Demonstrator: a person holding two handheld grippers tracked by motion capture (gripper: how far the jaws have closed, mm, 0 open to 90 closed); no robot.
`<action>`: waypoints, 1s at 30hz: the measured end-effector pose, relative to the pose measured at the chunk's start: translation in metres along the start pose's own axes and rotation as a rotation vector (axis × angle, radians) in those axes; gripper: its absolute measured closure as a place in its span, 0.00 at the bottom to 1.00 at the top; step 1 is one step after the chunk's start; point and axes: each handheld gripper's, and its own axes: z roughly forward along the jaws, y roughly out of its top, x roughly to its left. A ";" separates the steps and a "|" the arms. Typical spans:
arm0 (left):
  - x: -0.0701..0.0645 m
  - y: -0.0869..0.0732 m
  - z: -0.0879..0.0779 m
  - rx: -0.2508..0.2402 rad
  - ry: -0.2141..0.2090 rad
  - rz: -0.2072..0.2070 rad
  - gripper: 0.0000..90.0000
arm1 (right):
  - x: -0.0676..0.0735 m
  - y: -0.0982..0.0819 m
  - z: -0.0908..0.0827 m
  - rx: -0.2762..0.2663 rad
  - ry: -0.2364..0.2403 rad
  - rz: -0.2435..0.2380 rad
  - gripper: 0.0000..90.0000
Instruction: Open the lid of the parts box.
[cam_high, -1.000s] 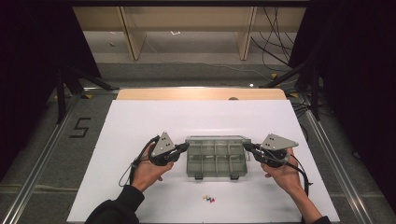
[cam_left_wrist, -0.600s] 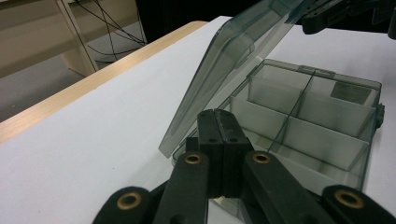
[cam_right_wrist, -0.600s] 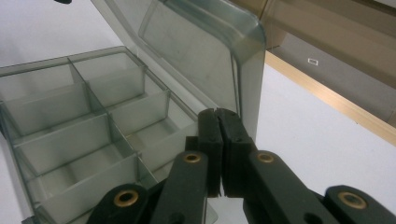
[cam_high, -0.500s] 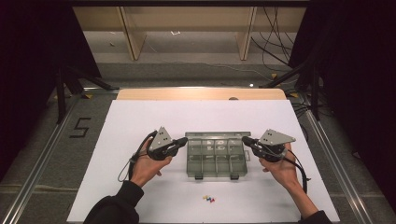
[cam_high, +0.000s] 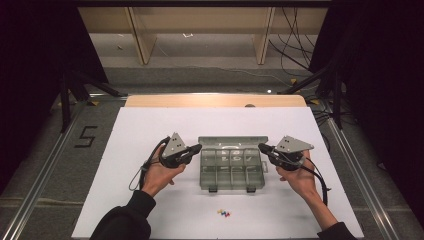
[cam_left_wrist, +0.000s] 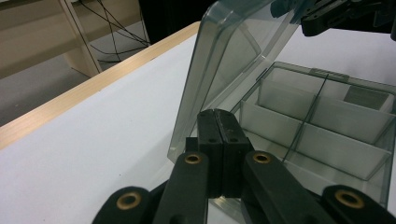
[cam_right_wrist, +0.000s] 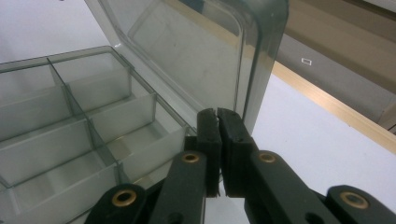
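A: Where does the compartment box (cam_high: 232, 169) sit?

B: In the middle of the white table (cam_high: 150, 125), between the two hands. It is clear grey plastic, split by dividers into small cells, and its lid (cam_high: 232, 141) stands raised at the far edge, seen steeply tilted up in both gripper views.

A: And the left gripper (cam_high: 199, 148)?

B: Its tips are at the box's left far corner, by the lid's edge. In the left gripper view the two black jaws are pressed flat together with nothing between them, right in front of the lid's (cam_left_wrist: 229, 65) lower corner.

A: The right gripper (cam_high: 261, 147)?

B: Mirrored at the right far corner. Its jaws are also closed on each other, with only a thin slit at the tips, and they pinch nothing; the lid's (cam_right_wrist: 196, 51) rounded edge rises just behind them.

A: Anything else on the table?

B: A few small coloured pins (cam_high: 224, 213) lie near the front edge, well apart from the box
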 end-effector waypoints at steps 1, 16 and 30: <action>0.001 0.000 0.000 0.001 0.001 0.005 0.99 | -0.001 0.000 -0.001 0.008 0.003 0.003 0.98; 0.001 0.001 0.000 -0.001 0.001 0.005 0.99 | -0.004 -0.002 -0.004 0.025 0.042 0.033 0.93; 0.001 0.002 0.000 -0.001 -0.002 0.018 0.99 | -0.011 -0.002 -0.010 0.074 0.057 0.144 0.31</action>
